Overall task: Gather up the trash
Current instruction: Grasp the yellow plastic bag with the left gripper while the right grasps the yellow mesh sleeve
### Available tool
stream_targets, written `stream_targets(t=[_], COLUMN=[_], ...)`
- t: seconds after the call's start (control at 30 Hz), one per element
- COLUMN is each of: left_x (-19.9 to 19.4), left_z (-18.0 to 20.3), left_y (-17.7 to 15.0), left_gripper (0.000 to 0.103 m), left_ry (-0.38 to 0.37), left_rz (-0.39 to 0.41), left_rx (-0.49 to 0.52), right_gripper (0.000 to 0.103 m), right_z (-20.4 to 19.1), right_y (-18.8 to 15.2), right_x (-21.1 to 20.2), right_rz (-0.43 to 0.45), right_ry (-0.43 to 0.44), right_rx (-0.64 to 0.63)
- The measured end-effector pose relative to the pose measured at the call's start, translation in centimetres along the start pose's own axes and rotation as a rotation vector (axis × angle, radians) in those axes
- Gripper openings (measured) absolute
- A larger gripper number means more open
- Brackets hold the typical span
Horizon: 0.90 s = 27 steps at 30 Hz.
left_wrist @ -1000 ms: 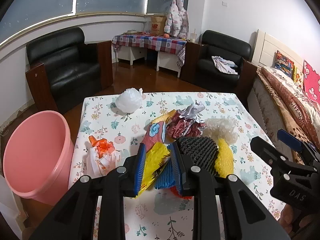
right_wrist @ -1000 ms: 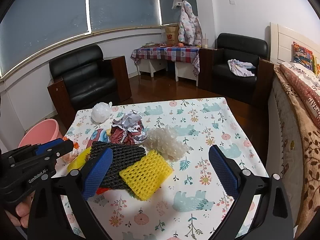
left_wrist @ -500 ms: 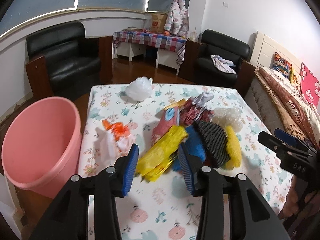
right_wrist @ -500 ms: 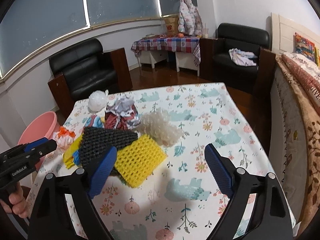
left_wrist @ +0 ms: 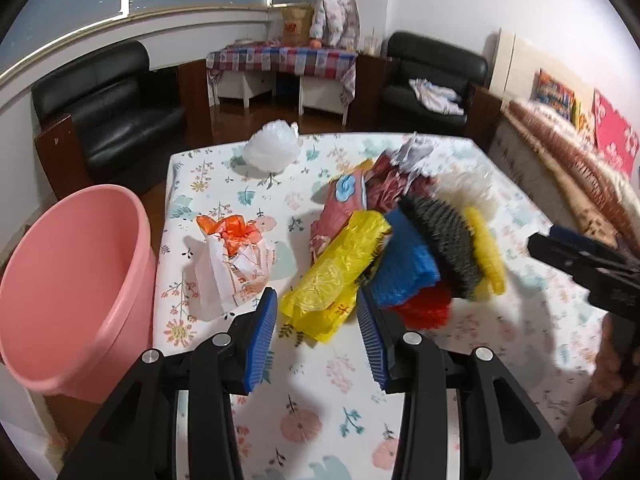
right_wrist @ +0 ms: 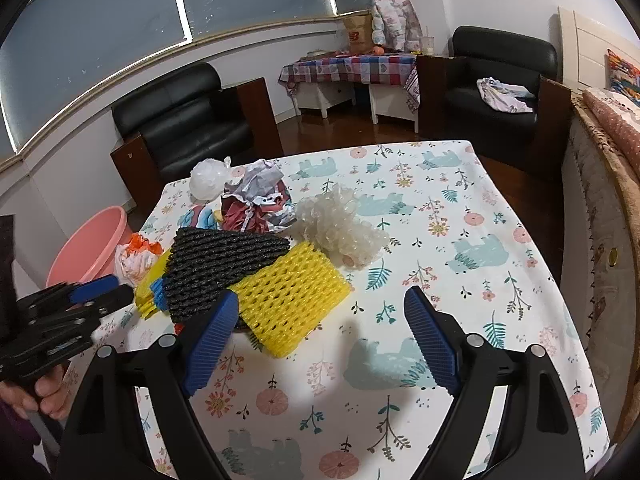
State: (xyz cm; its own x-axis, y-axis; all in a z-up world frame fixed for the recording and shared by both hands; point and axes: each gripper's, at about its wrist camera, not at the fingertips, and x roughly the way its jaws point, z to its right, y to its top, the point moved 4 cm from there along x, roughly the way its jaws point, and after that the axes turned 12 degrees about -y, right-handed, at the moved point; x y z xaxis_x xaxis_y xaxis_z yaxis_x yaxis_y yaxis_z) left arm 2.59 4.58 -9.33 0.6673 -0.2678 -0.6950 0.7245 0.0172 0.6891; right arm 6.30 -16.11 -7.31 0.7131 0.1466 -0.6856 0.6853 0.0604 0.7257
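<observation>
Trash [left_wrist: 384,256] lies heaped near the middle of the tabletop [left_wrist: 320,416], a pink bucket [left_wrist: 68,284] standing off its left edge. The left gripper [left_wrist: 316,332] hangs with its jaws partly apart and nothing pinched, the yellow plastic bag [left_wrist: 336,276] just ahead of them. The right gripper [right_wrist: 316,340] has just been narrowing slightly but stands wide and empty, the yellow foam net [right_wrist: 288,300] beyond it. To do this well, I judge, lower each claw straight onto one loose piece and pinch only that, so the pile doesn't scatter.
</observation>
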Motion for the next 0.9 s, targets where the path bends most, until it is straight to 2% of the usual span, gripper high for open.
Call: stream_targets(t=[0.1, 0.2, 0.23, 0.3, 0.4, 0.53, 0.63, 0.73, 0.8, 0.83, 0.9], left_x=[1.1, 2.3, 2.6, 3.1, 2.9, 2.2, 1.4, 0.5, 0.1, 0.0, -0.3], left_z=[0.0, -0.2, -0.3, -0.6, -0.8, -0.7, -0.4, -0.3, -0.3, -0.4, -0.3], left_y=[0.2, 0.1, 0.0, -0.1, -0.2, -0.4, -0.5, -0.4, -0.3, -0.3, -0.4], left_gripper=[0.040, 0.040, 0.037, 0.023, 0.013, 0.007, 0.006, 0.005, 0.005, 0.005, 0.005], left_ry=[0.020, 0.006, 0.011, 0.005, -0.005, -0.028, -0.050, -0.068, -0.073, -0.078, -0.083], left_rz=[-0.031, -0.083, -0.096, -0.113, -0.099, -0.064, -0.046, -0.021, -0.014, -0.010, -0.005], left_rx=[0.031, 0.019, 0.014, -0.001, -0.018, -0.020, -0.024, -0.030, -0.037, -0.042, -0.046], right_gripper=[0.085, 0.085, 0.085, 0.085, 0.083, 0.079, 0.069, 0.053, 0.039, 0.036, 0.022], right_z=[-0.1, -0.5, -0.7, -1.1, -1.8, -2.4, -2.5, -2.3, -1.9, -1.8, -1.5], right_y=[0.1, 0.1, 0.0, 0.0, 0.0, -0.1, -0.5, -1.1, -1.4, -1.5, -1.6], right_x=[0.1, 0.2, 0.2, 0.5, 1.1, 2.2, 3.1, 3.9, 4.3, 4.4, 4.3], right_rz=[-0.009, -0.018, -0.021, -0.030, -0.056, -0.091, -0.125, -0.169, -0.199, -0.206, -0.210], right_ry=[0.016, 0.036, 0.040, 0.046, 0.052, 0.033, 0.014, 0.006, 0.011, 0.015, 0.014], right_rx=[-0.002, -0.006, -0.010, -0.020, -0.024, -0.028, -0.029, -0.028, -0.017, -0.010, -0.002])
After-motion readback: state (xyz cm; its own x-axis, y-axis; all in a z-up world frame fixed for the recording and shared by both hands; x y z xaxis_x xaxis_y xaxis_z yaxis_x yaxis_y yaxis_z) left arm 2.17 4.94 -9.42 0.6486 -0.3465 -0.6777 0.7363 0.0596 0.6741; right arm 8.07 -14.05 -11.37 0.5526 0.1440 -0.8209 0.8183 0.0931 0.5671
